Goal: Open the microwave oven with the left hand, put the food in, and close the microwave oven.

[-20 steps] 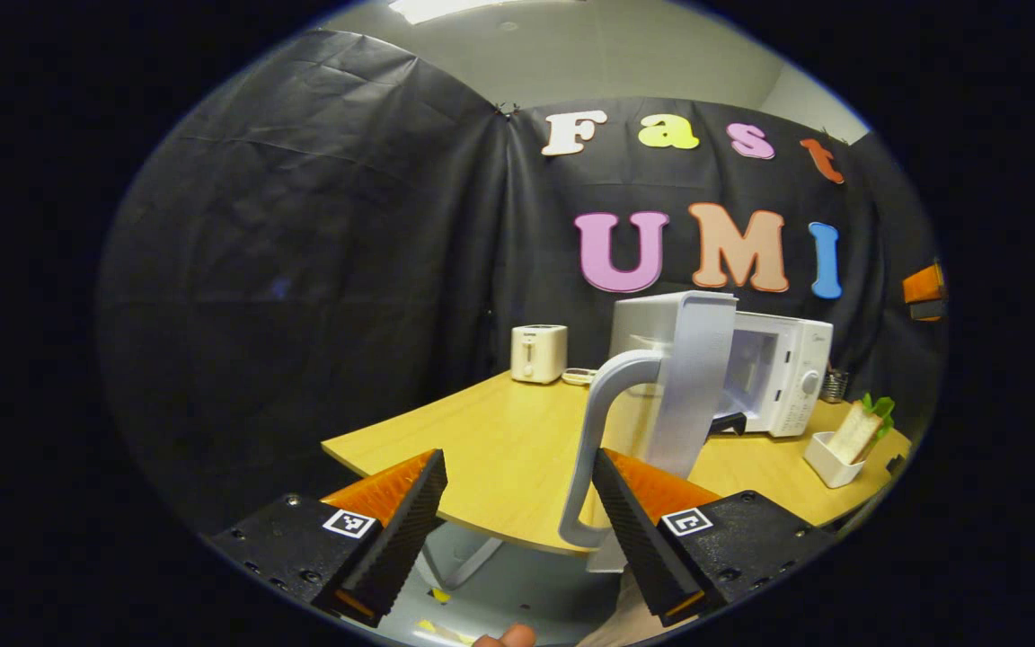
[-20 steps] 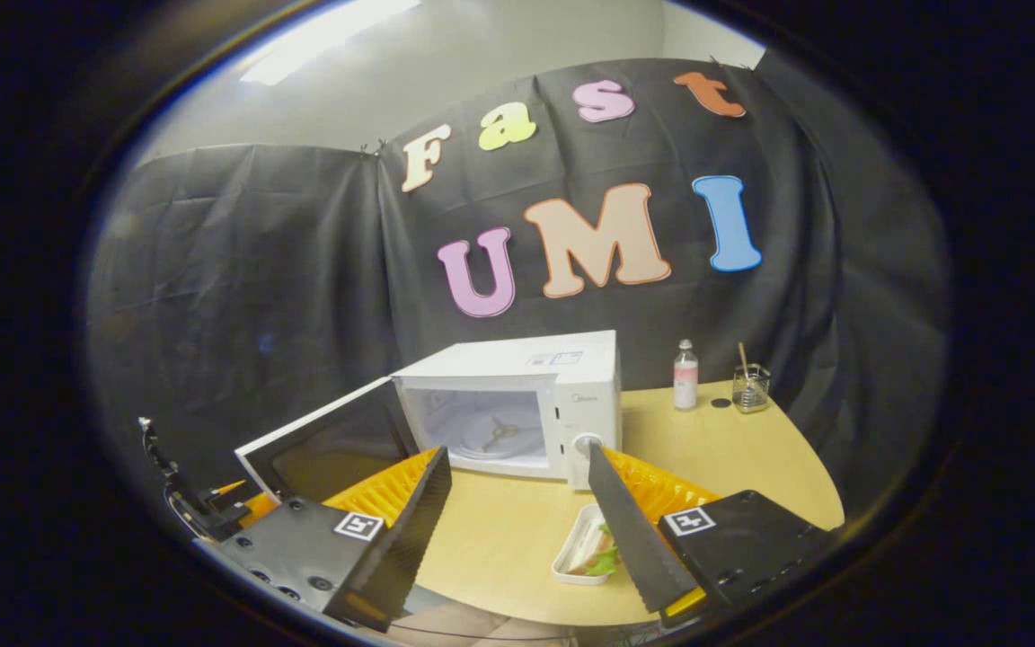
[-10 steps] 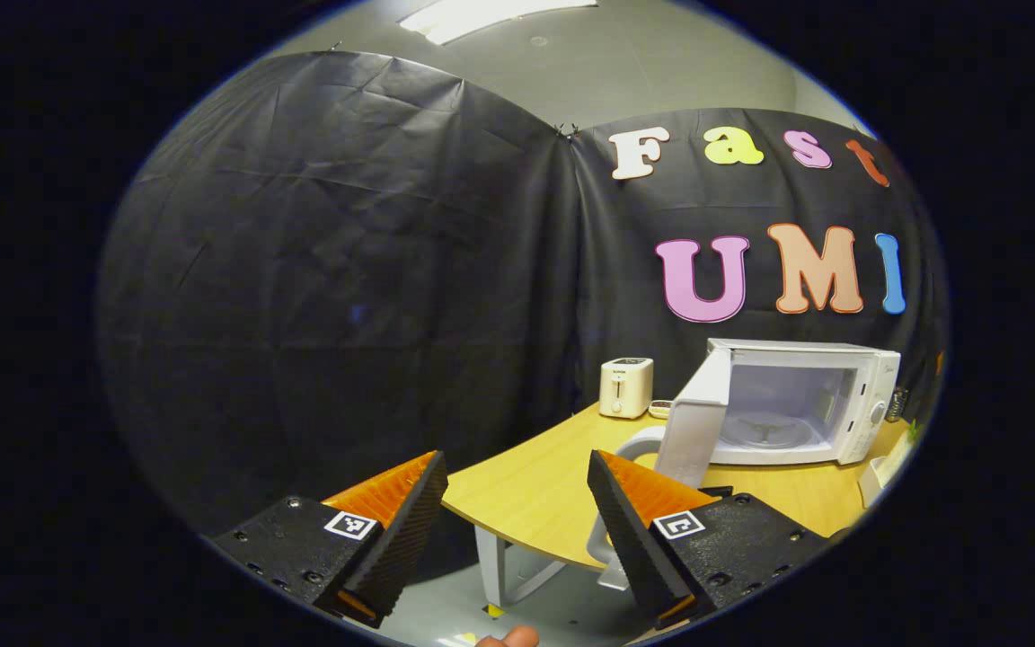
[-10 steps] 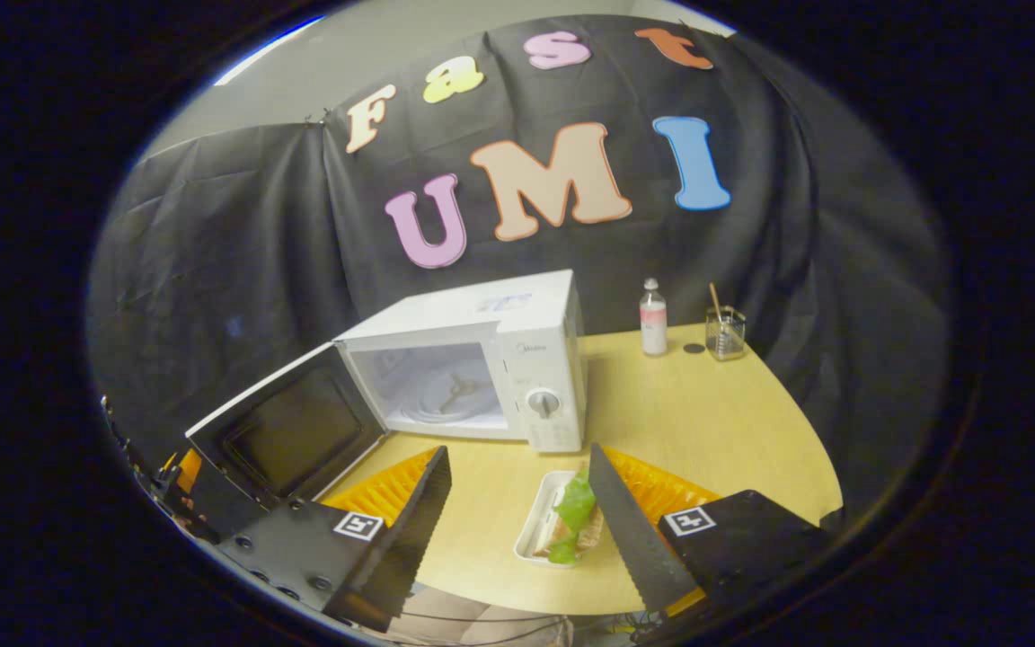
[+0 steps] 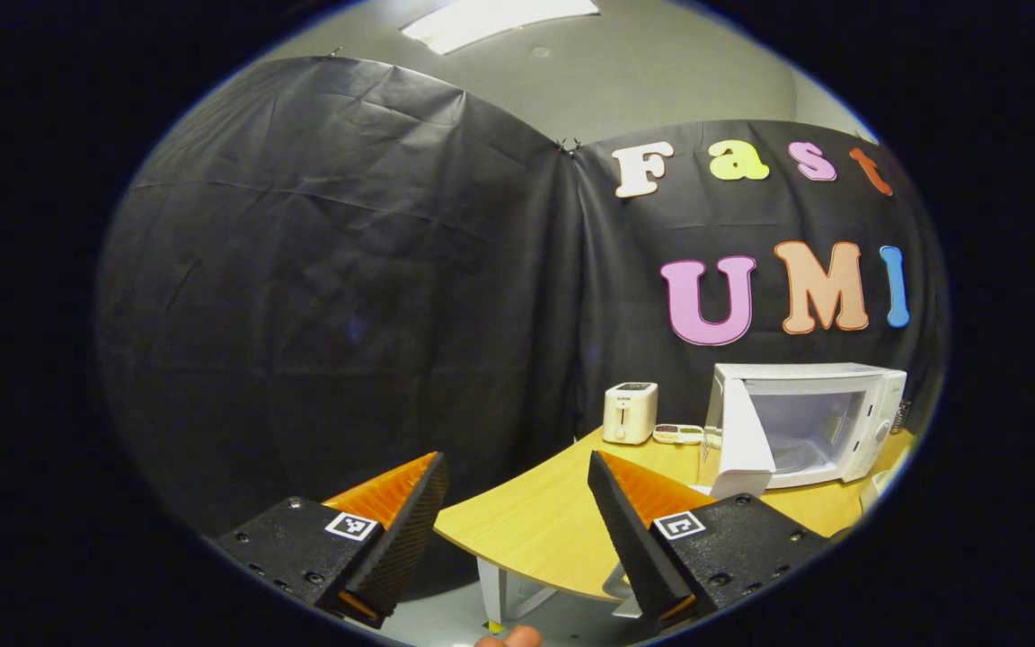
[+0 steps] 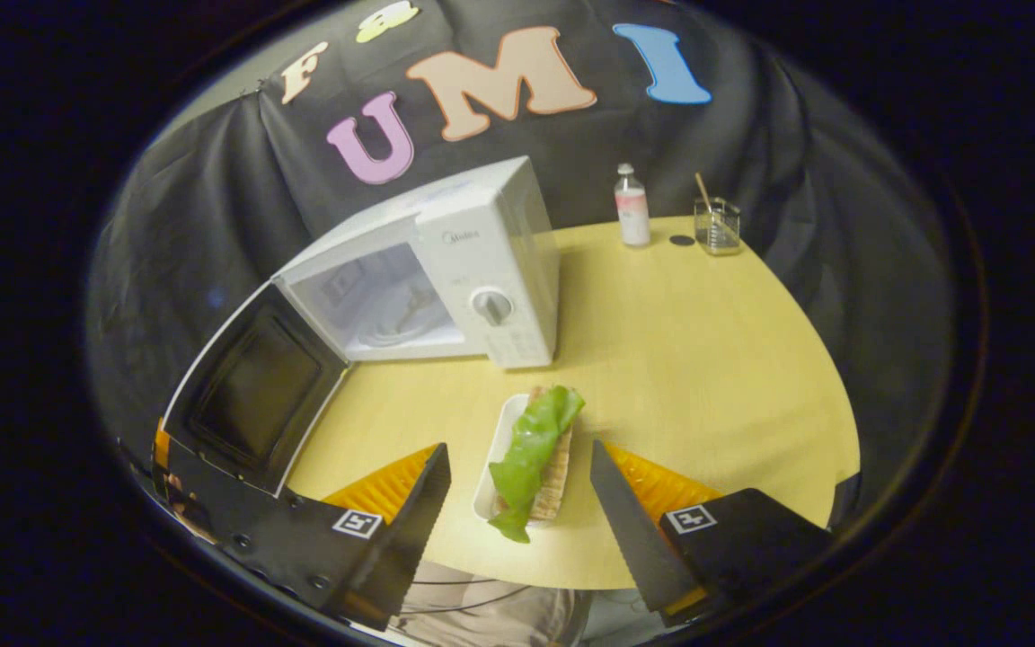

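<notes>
Two grippers are at work, and the one that matters now is the right gripper [image 6: 517, 512], which hangs above the near edge of the table [image 6: 706, 359] with its jaws spread wide and nothing between them. The food, a sandwich [image 6: 535, 449] topped with a green lettuce leaf and sitting in a small white tray [image 6: 492, 454], lies on the table just in front of the microwave [image 6: 473, 261], near its control-panel corner. Seen from the right gripper, the sandwich sits straight ahead and between the lines of the two fingers, with its long axis running roughly along the gripper's forward direction, tilted slightly toward the microwave. The jaws therefore straddle the tray's narrow width, which looks like the natural way to close on it. The microwave door [image 6: 252, 395] is swung fully open to the left of the cavity, so the opening step appears done and the cavity stands clear. The left gripper [image 5: 513, 530] is also released and holds nothing; it sits off the table's edge, well apart from the microwave [image 5: 805, 418], and much farther from the food than the right one.
</notes>
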`<act>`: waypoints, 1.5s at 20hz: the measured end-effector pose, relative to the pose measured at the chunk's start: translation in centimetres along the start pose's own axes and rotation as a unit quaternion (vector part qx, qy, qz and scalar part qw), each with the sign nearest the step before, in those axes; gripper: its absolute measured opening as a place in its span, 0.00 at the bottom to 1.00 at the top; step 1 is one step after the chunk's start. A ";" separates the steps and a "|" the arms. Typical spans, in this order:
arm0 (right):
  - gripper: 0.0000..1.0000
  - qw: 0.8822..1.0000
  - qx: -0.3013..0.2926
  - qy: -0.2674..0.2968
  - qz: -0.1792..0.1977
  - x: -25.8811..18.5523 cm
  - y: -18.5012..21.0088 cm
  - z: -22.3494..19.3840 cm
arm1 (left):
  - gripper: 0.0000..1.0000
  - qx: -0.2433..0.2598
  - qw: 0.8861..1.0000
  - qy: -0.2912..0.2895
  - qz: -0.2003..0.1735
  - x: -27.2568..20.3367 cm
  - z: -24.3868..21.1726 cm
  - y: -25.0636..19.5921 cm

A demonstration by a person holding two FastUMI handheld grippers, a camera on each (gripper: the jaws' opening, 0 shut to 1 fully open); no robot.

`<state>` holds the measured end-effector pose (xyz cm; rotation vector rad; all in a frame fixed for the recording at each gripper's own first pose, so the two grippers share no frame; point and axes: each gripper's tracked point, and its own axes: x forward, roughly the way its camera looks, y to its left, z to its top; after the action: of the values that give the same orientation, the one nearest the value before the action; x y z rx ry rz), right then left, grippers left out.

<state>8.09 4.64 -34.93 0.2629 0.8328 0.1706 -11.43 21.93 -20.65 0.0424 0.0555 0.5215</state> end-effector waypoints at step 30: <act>0.31 0.992 -0.018 -0.124 0.011 0.1 8.0 1.7 | 0.96 -0.013 0.999 -0.008 -0.030 2.4 -0.5 -1.6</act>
<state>9.03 12.05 -31.55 0.2534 0.5808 0.1703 -8.54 21.76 -21.36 0.0191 0.0349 0.4613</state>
